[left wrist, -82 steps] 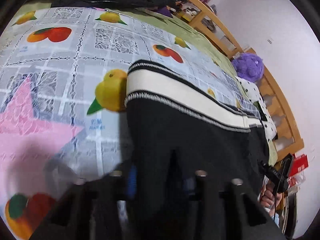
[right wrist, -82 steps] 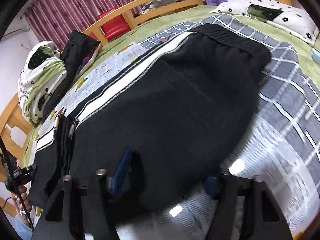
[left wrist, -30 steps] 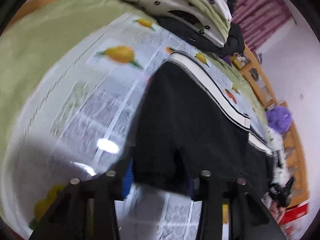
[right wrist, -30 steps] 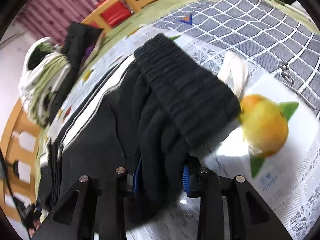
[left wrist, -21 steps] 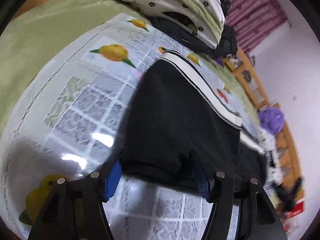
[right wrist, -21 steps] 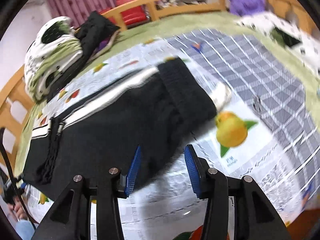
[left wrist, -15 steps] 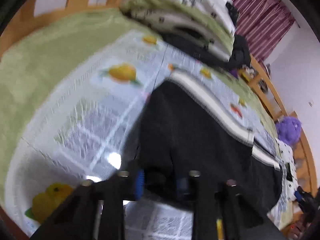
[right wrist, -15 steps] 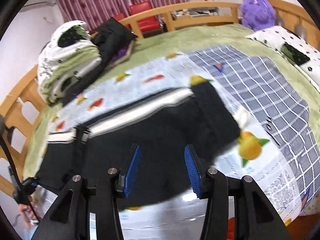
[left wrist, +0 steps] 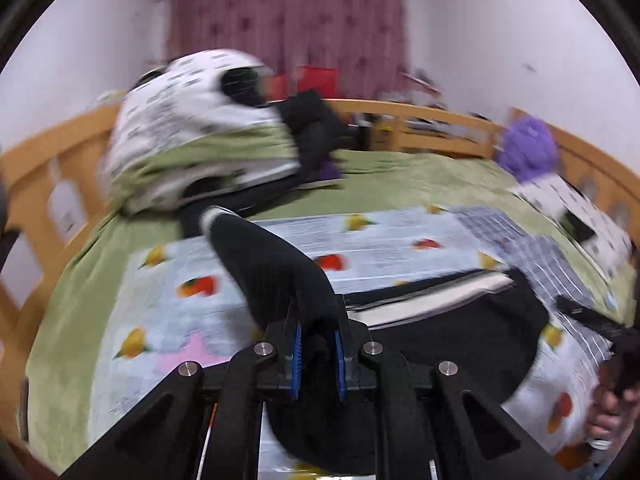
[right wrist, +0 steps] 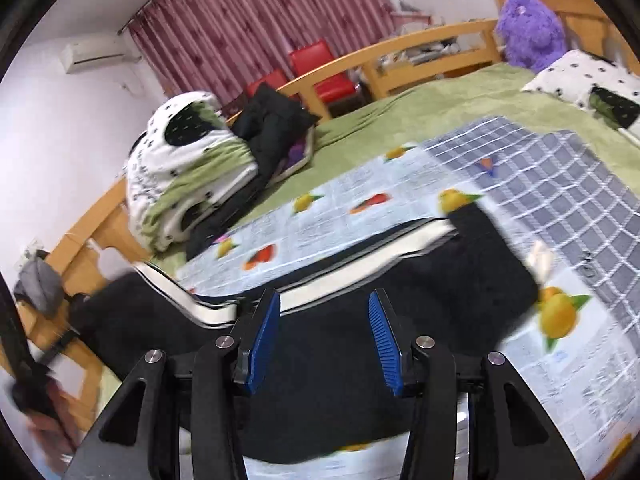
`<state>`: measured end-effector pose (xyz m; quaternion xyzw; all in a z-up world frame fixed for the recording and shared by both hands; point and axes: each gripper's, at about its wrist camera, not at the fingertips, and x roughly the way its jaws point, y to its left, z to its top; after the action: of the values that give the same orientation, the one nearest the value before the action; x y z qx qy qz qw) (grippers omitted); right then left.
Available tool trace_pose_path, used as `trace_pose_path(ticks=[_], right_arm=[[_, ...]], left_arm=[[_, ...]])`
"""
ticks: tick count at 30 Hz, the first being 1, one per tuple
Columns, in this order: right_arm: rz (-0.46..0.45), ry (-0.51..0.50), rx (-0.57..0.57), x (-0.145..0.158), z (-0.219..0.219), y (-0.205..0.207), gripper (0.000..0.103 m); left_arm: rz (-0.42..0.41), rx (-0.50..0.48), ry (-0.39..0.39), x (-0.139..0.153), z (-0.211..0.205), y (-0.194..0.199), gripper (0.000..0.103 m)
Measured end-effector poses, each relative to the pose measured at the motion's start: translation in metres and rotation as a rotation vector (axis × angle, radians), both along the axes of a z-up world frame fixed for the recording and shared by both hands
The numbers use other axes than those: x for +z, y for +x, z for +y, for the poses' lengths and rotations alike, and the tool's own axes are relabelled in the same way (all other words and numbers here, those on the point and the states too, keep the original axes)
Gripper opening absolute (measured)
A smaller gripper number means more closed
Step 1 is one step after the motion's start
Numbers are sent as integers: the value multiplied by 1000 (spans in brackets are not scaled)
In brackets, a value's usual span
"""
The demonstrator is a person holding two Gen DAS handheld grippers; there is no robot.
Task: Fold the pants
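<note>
Black pants with a white side stripe lie across the fruit-print sheet on the bed. My left gripper is shut on the leg end of the pants and holds it lifted above the bed; the rest of the pants lies to the right. My right gripper is open and empty, above the middle of the pants. In the right wrist view the lifted leg end hangs at the left.
A folded panda-print quilt and a black jacket lie at the far side of the bed. A purple plush toy and a pillow are at the right. A wooden bed rail runs around.
My left gripper closed on the leg end and lifted it high off the bed. My right gripper let go of the waistband and pulled back, open.
</note>
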<state>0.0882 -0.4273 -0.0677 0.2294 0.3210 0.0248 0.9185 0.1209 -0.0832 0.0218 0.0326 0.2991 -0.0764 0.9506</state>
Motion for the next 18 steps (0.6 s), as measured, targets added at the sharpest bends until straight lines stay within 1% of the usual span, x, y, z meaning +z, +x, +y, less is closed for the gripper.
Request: trace_pose_path(ticks=[2, 3, 5, 6, 8, 10, 12, 13, 14, 15, 16, 17, 18], right_arm=[[40, 19, -29, -16, -30, -3, 46], [43, 28, -44, -19, -42, -3, 46], [38, 38, -127, -25, -70, -7, 46], [40, 43, -152, -28, -79, -9, 46], [66, 60, -177, -39, -95, -11, 46], [92, 92, -173, -48, -104, -13, 46], [107, 114, -154, -53, -105, -12, 46], [109, 115, -145, -54, -103, -11, 46], [107, 111, -132, -53, -99, -9, 46], [101, 106, -117, -52, -93, -5, 46], [96, 100, -97, -51, -87, -1, 46], [91, 91, -69, -49, -76, 3, 46], [92, 83, -45, -49, -67, 8, 46]], left_arm=[[16, -73, 11, -5, -42, 0, 12], [30, -102, 9, -9, -59, -1, 12], [66, -158, 1, -26, -92, -1, 12], [78, -171, -6, -34, -100, -3, 11], [125, -201, -38, -54, -113, -1, 11], [208, -233, -84, -76, -118, 4, 12], [301, -263, -107, -95, -119, 5, 13], [335, -283, -108, -100, -118, 2, 14], [351, -293, -109, -100, -113, -1, 15], [349, -299, -117, -98, -108, -4, 19], [345, -309, -134, -94, -102, -7, 26], [340, -321, -161, -87, -92, -10, 31], [328, -324, -186, -79, -82, -12, 43]])
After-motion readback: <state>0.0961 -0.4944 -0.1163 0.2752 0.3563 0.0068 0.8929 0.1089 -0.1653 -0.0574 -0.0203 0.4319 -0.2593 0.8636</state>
